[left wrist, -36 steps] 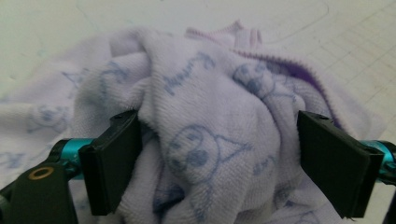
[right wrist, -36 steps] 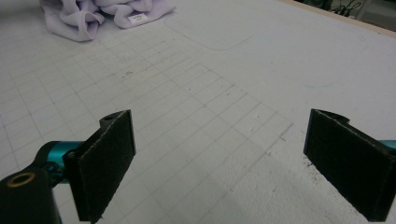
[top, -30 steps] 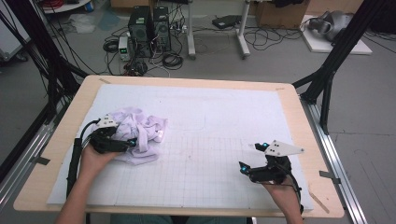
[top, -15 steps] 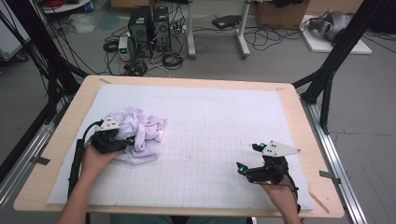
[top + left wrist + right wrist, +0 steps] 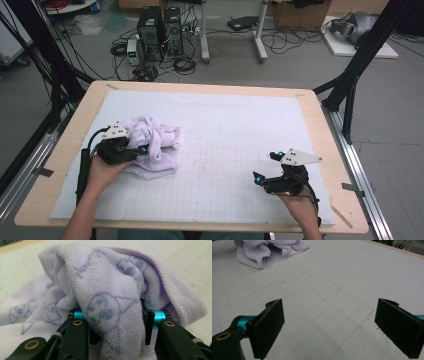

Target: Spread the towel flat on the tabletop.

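Now you're pinching the crumpled towel (image 5: 110, 297) in the left gripper (image 5: 112, 322), jaws just closing; keep lifting slowly while the right gripper (image 5: 329, 325), well apart from it, hangs spread.

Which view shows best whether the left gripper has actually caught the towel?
The left gripper view: a fold of the lilac towel bulges between the left gripper's jaws, which have just been closing on it. The high view shows the crumpled towel beside that gripper, pinch hidden. The right gripper view shows the towel far off.
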